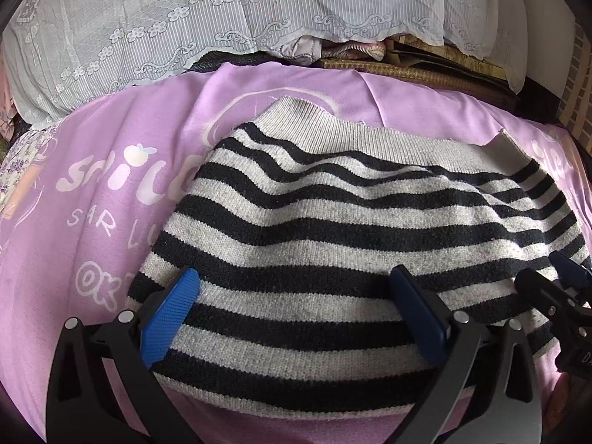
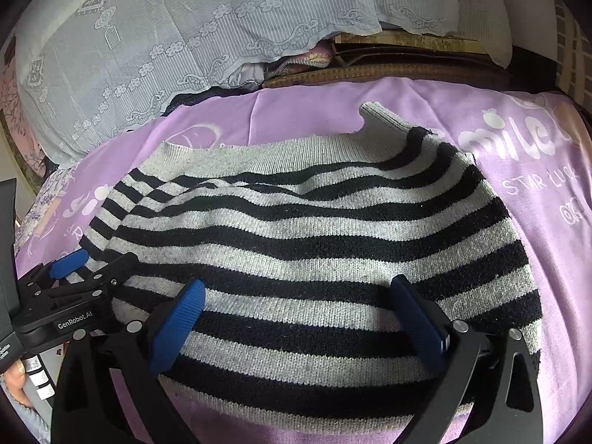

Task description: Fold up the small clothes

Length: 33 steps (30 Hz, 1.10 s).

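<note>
A: Nearest us, both grippers hang over the near hem of the striped sweater (image 1: 333, 222), which lies folded on the purple sheet (image 1: 92, 222). The left gripper (image 1: 296, 318) is spread wide, gripping nothing; the right gripper (image 2: 296, 318) is just as wide, with knit under it but not pinched.

B: So what could go wrong?

A: A blue pad could snag the loose knit and drag the top layer off its fold. Past the hem, the ripples mid-sweater could set into creases.

B: And farther?

A: Beyond the sweater's far edge, the ribbed cuff (image 2: 384, 118) sticks out; folding over it would leave a lump. The lace cloth (image 1: 222, 18) behind looks safe.
</note>
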Motion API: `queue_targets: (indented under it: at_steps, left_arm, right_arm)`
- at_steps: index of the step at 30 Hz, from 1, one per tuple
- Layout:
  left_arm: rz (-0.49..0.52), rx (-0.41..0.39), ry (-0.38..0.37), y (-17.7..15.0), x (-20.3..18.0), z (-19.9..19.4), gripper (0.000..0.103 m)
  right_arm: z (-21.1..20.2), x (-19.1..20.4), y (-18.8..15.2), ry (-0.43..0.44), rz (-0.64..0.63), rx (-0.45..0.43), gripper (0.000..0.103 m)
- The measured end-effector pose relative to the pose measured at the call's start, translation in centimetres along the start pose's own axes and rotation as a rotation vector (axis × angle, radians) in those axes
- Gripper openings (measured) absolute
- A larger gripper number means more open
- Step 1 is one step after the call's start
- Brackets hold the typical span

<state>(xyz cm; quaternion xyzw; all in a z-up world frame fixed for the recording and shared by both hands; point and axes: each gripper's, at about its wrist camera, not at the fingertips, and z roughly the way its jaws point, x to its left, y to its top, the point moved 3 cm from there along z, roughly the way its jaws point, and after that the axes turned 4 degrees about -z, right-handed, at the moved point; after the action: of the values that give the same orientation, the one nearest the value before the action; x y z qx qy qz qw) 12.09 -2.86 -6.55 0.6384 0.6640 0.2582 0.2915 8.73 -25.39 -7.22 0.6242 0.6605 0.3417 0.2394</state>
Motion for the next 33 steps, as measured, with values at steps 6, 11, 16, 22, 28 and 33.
queue_targets:
  at_steps: [6, 11, 16, 22, 28, 33]
  left_arm:
    - [-0.008, -0.002, -0.015, 0.0, 0.2, -0.1, 0.099]
    - [-0.013, -0.01, -0.027, -0.3, 0.5, -0.9, 0.099]
    - [-0.097, -0.106, -0.059, 0.5, 2.3, -3.7, 0.099]
    - [-0.163, 0.085, -0.025, 0.1, 4.4, 0.7, 0.099]
    - [-0.157, 0.062, -0.015, 0.3, 4.3, 0.4, 0.099]
    - [-0.158, 0.05, -0.004, 0.5, 4.2, -0.2, 0.099]
  right_arm:
    - [-0.4, 0.3, -0.1, 0.016, 0.016, -0.011, 0.1]
    - [-1.6, 0.1, -0.6, 0.059, 0.04, -0.046, 0.1]
    - [-4.9, -0.8, -0.8, 0.065, 0.082, -0.157, 0.099]
    - [-3.5, -6.0, -1.0, 0.159, 0.281, -0.087, 0.1]
    - [-4.1, -6.0, -1.0, 0.188, 0.304, -0.108, 0.099]
    - [-6.1, -7.3, -1.6, 0.247, 0.385, -0.133, 0.099]
